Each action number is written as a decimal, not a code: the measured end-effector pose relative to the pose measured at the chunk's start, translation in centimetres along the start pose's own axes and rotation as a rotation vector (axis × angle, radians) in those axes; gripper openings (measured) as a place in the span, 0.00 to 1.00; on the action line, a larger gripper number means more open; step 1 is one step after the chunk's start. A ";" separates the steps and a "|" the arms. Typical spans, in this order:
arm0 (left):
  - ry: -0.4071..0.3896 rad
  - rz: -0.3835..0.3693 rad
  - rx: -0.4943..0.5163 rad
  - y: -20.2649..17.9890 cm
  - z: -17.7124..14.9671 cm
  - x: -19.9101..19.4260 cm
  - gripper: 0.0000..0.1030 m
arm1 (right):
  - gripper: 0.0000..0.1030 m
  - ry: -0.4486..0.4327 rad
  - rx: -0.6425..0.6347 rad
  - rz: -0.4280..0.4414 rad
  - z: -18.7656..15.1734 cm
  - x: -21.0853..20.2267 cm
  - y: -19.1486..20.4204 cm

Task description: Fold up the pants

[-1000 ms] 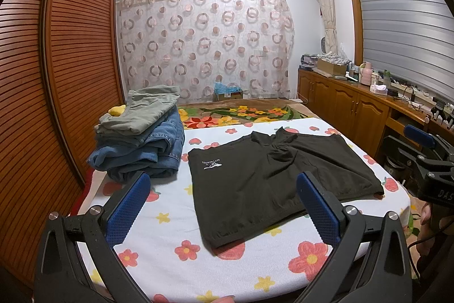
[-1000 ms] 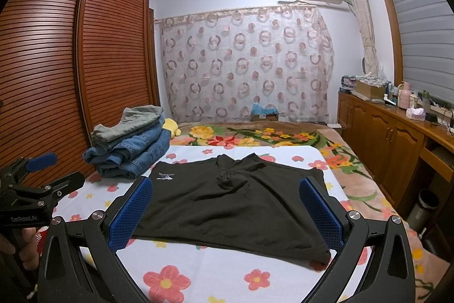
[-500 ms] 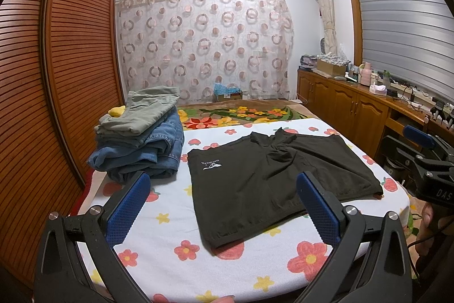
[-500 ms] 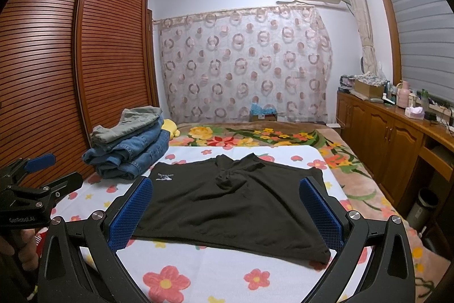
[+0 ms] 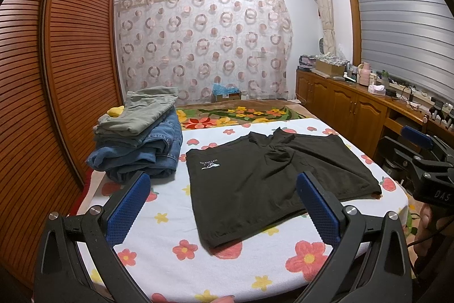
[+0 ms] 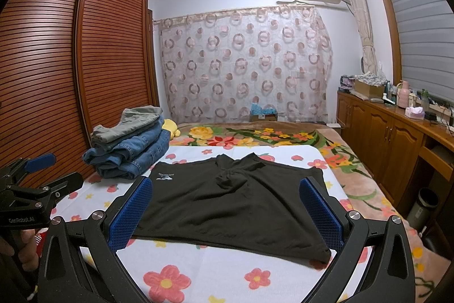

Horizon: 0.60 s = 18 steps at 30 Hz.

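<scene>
Shorts, dark olive-black (image 5: 272, 178), lie flat on a floral bedsheet (image 5: 176, 220), ahead of and below two handheld grippers. One pair of shorts is spread out; its two legs fan toward the near edge of the bed, its waistband bunches at the far middle, and a small white logo (image 5: 209, 163) marks the left leg. The garment's long axis runs side to side across the bed, so a fold would likely bring one leg over the other. From the left wrist camera, the left gripper (image 5: 224, 206) has its two blue-padded fingers spread wide apart, holding nothing, with the left leg's hem nearest to it. From the right wrist camera, the right gripper (image 6: 225, 213) is likewise spread wide and empty, its fingers framing the shorts (image 6: 232, 200), with the right leg's corner (image 6: 320, 254) nearest. Each gripper seems about equally close to its own side. Neither touches the cloth; folding has not yet begun. One stack of folded clothes (image 5: 139, 141) sits at the far left of the bed, just beside the shorts: denim jeans below, grey-green trousers on top; the exact count of garments cannot be told.
</scene>
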<state>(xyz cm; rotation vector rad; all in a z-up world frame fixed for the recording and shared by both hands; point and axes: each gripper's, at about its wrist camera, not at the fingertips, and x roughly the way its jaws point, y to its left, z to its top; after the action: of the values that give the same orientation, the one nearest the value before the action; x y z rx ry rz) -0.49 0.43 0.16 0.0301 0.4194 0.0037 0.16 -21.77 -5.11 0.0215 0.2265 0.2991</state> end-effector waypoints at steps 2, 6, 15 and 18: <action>0.001 -0.001 -0.001 0.1 0.0 -0.1 1.00 | 1.00 0.000 0.000 0.001 0.0 0.0 0.0; 0.005 0.001 0.002 0.0 0.1 -0.1 1.00 | 1.00 0.008 0.002 0.002 -0.2 0.2 0.0; 0.046 -0.013 0.006 -0.3 -0.7 1.9 1.00 | 1.00 0.043 0.003 -0.007 -0.2 1.1 -0.6; 0.078 -0.036 -0.008 0.3 -1.3 2.9 1.00 | 1.00 0.058 0.004 -0.015 -0.1 1.6 -0.7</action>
<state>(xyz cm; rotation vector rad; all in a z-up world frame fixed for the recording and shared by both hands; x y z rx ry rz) 1.62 0.76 -2.14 0.0141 0.4979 -0.0293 1.85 -22.01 -5.57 0.0147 0.2842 0.2850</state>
